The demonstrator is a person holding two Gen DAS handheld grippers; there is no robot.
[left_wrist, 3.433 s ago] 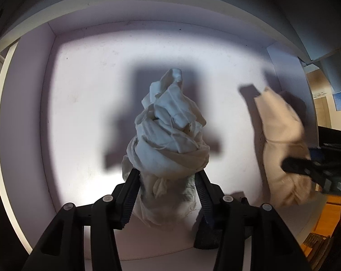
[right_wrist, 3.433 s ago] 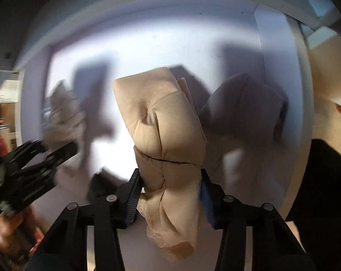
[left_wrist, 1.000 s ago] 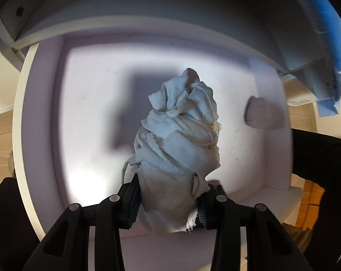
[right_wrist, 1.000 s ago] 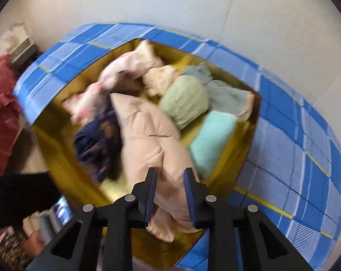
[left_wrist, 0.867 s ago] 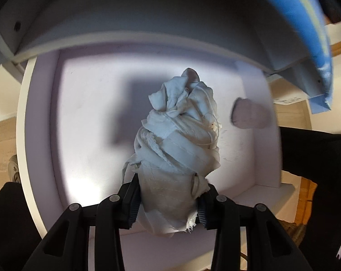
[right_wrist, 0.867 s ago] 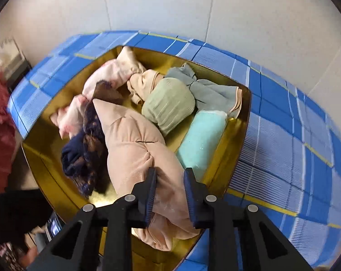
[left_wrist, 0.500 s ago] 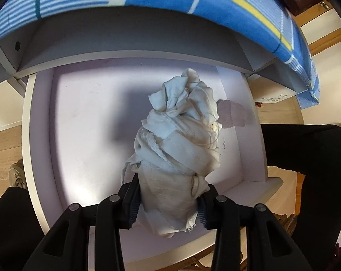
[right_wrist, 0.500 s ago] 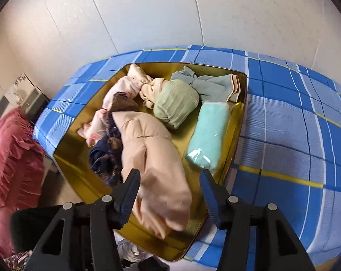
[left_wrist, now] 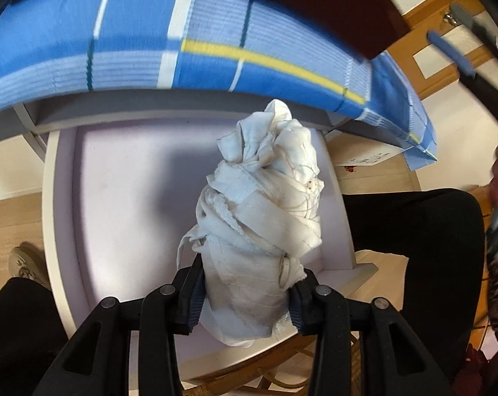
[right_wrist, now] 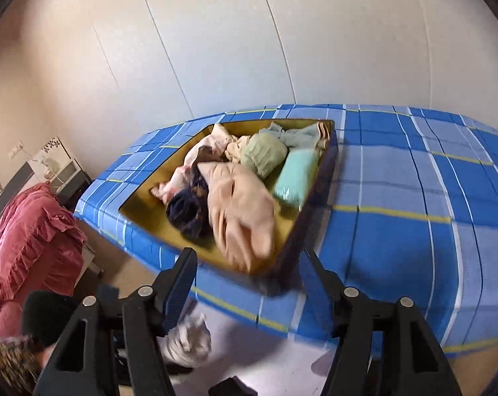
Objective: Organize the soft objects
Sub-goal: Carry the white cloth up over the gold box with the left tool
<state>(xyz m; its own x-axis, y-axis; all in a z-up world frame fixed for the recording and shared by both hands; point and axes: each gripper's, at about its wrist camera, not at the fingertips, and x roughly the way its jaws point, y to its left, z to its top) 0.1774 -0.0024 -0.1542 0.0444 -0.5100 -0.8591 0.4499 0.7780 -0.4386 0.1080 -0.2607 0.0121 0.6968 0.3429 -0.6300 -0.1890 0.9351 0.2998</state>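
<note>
A crumpled white cloth bundle [left_wrist: 262, 217] is clamped in the left gripper [left_wrist: 245, 292]; both pads are pressed into its lower part, w/ the rest of the bundle sticking up and fwd past the fingertips. Behind it a pale lilac shelf compartment [left_wrist: 117, 198] is seen, w/ white side walls, under a tabletop covered by a blue plaid tablecloth [left_wrist: 216, 56] w/ white and yellow stripes. The bundle is held in front of the compartment opening, not resting on the shelf floor as far as can be told. Black trouser legs [left_wrist: 414, 237] and a shoe [left_wrist: 26, 262] are seen at the frame edges, on wood flooring.

The right gripper [right_wrist: 249, 283] is held w/ its jaws spread wide and nothing between them. It is pointed at a yellow-lined tray [right_wrist: 143, 211] set on the same tablecloth. In the tray a peach padded cloth [right_wrist: 242, 211] is lying nearest the gripper, blurred, its near end at the tray's front rim. Just beside it, to the left, a dark navy item [right_wrist: 186, 211] is seen; behind are a pink garment [right_wrist: 196, 161], a pale green roll [right_wrist: 267, 156], a mint packet [right_wrist: 296, 175] and a grey-blue folded piece [right_wrist: 298, 137]. Below the table edge the white bundle is visible again, lower left. A red ruffled fabric [right_wrist: 28, 241] is seen far left, near the wall.
</note>
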